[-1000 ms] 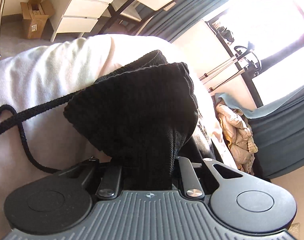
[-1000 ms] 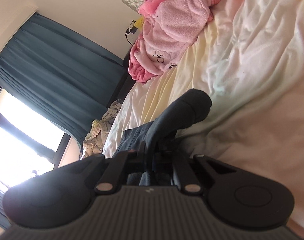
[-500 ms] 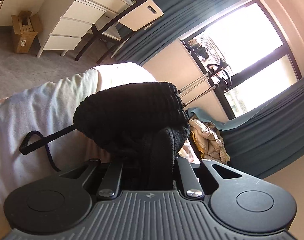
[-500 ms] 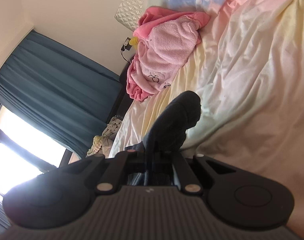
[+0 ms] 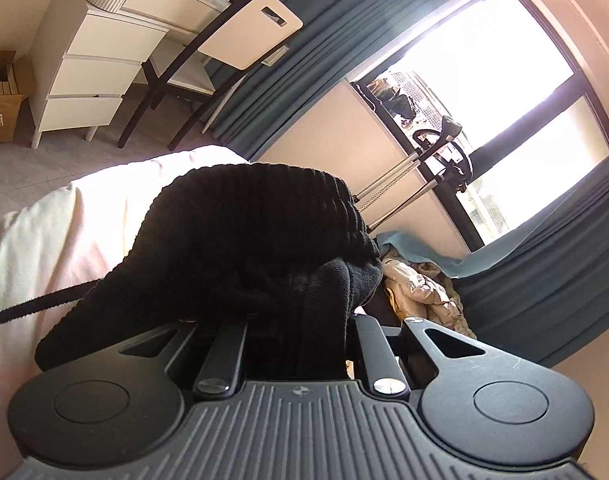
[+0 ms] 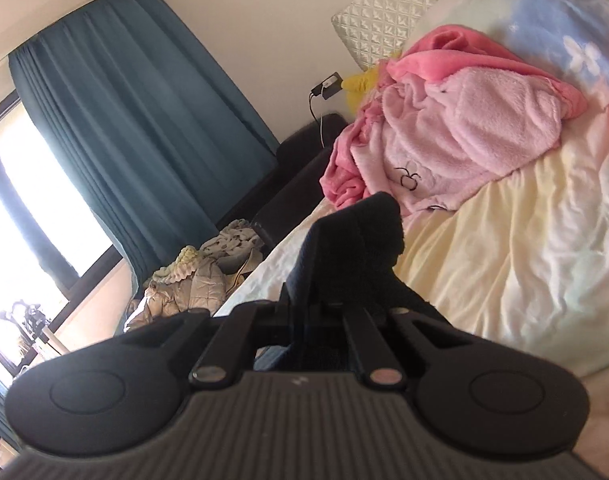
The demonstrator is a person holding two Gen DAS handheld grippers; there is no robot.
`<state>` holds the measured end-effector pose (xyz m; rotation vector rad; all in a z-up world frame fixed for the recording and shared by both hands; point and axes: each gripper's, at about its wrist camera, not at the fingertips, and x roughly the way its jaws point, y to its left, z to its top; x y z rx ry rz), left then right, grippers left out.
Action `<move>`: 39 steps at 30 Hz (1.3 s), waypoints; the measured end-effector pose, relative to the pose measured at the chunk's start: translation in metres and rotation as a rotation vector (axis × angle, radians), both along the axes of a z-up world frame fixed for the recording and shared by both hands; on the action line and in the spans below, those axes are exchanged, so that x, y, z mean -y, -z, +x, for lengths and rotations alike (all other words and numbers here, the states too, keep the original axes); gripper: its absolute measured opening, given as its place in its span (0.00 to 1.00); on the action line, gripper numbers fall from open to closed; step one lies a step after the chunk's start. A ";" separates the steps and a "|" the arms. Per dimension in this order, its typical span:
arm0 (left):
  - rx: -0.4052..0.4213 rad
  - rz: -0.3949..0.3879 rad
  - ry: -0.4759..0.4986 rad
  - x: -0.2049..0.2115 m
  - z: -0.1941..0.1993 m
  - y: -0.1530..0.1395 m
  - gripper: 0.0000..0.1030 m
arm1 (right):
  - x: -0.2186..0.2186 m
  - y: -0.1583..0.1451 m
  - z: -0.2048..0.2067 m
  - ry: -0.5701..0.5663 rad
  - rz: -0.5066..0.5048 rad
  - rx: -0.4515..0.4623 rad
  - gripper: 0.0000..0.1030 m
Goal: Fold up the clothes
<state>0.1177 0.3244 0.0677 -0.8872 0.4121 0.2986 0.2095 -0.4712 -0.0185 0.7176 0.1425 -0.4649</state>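
A black ribbed garment [image 5: 248,232] with a black drawstring [image 5: 28,308] is bunched over my left gripper [image 5: 300,320], which is shut on it and holds it above the pale bed sheet [image 5: 56,232]. The fabric hides the fingertips. My right gripper [image 6: 324,300] is shut on another part of the dark garment [image 6: 356,236], which stands up between its fingers above the cream bedding [image 6: 524,248].
A pink fleece pile [image 6: 456,136] and a blue pillow [image 6: 556,32] lie at the bed's head. A white drawer unit [image 5: 100,60], a chair [image 5: 232,36] and a cardboard box [image 5: 0,96] stand on the floor. Beige clothes [image 5: 424,288] lie under the teal curtains [image 6: 136,128].
Both grippers have risen and tilted up with the garment. More of the room and window shows, and less drawstring shows in the left view.
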 end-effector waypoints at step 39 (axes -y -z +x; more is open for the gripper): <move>-0.157 -0.166 0.122 0.033 -0.012 0.132 0.89 | 0.076 0.135 0.011 -0.316 0.419 -0.081 0.76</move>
